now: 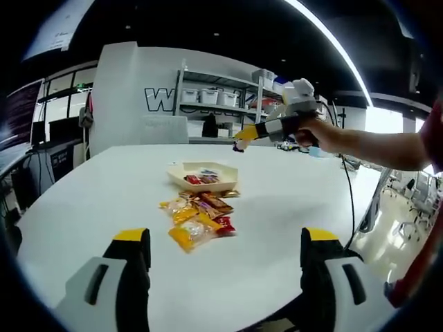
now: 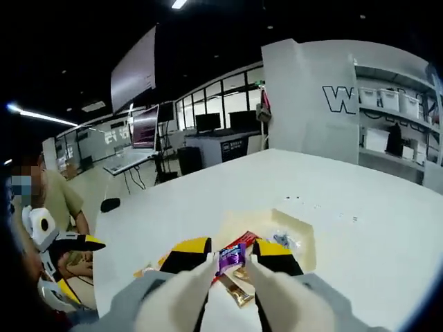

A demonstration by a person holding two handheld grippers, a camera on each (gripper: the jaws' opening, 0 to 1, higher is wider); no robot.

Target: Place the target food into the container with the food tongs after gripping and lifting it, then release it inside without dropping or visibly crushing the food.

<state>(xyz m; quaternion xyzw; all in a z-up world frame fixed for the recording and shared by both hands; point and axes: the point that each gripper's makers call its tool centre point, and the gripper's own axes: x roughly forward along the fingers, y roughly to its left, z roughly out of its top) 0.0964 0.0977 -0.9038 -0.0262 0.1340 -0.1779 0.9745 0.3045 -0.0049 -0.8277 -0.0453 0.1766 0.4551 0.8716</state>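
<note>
1. The table (image 1: 104, 187) top is smooth, matt white.
2. The snack packets (image 1: 197, 218) are glossy, crinkled film wrappers.
3. The container (image 1: 202, 176) looks like pale matt plastic or card.
4. The purple packet (image 2: 230, 257) in the tongs (image 2: 228, 277) shines; the tongs look like matt cream plastic.

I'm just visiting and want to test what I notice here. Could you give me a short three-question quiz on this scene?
1. True or false: the right gripper holds a purple packet in its tongs.
2. Where is the snack pile? A) inside the tray B) on the table in front of the tray
3. What does the left gripper hold?

Key: 1 true; 2 B; 3 nothing, jaws apart.
</note>
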